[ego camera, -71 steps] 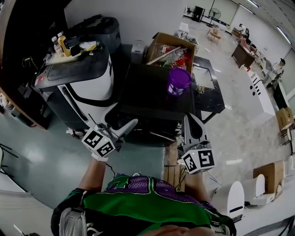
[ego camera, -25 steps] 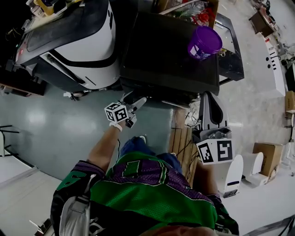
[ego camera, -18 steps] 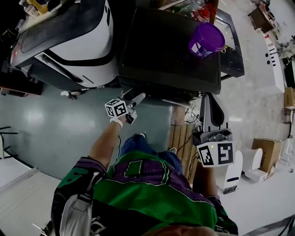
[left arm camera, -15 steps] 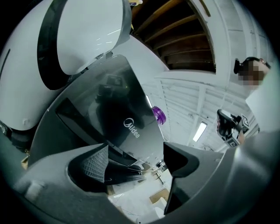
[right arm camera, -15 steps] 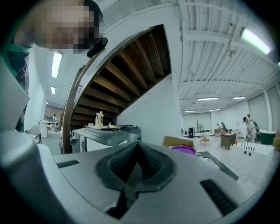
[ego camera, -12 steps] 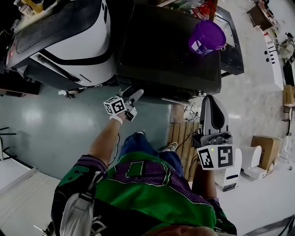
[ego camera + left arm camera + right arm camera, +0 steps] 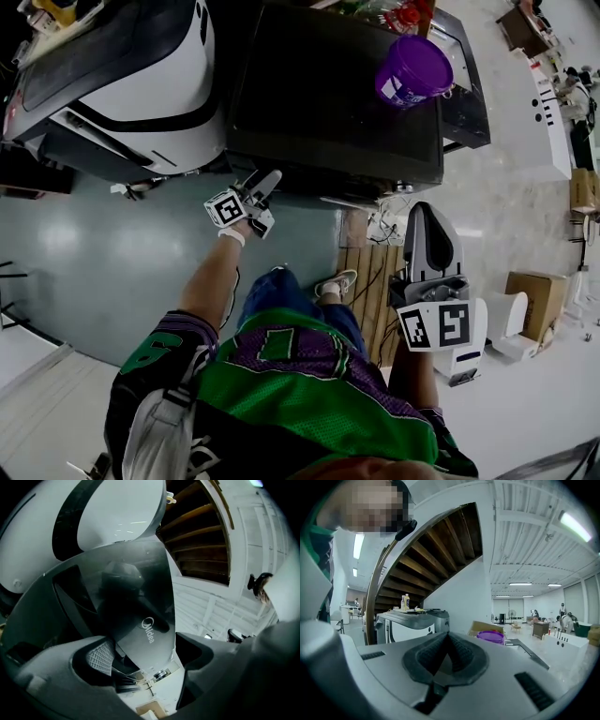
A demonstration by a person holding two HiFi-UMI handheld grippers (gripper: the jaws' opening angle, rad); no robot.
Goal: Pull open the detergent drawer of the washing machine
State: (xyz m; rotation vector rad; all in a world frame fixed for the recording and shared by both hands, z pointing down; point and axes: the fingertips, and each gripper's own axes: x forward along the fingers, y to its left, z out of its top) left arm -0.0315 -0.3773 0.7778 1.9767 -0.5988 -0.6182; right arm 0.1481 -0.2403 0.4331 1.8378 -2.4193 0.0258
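Your left claw [image 7: 265, 181] is right up at the front of the dark washing machine [image 7: 328, 94], at its top left corner. In the left gripper view, your left claw [image 7: 147, 651] is spread wide. The grey front of the detergent drawer [image 7: 140, 616], the piece with the Midea mark on it, sits in the gap between the two jaws. You can see the ribbed pad [image 7: 100, 656] of one jaw just beside that grey piece, but you cannot tell if it is touching. From above the drawer is hidden under the machine's top edge, so you cannot tell if it has slid out at all. Your right claw [image 7: 422, 214] hangs off to the right of the machine, well apart from it, over a wooden pallet [image 7: 364, 281] on the floor. In the right gripper view, your right claw [image 7: 447, 641] is squeezed together, pad against pad, with nothing between the jaws. A purple tub [image 7: 410, 70] stands on top of the washing machine near its far right corner. A white and black machine [image 7: 141, 84] stands just beside the washing machine on the left.
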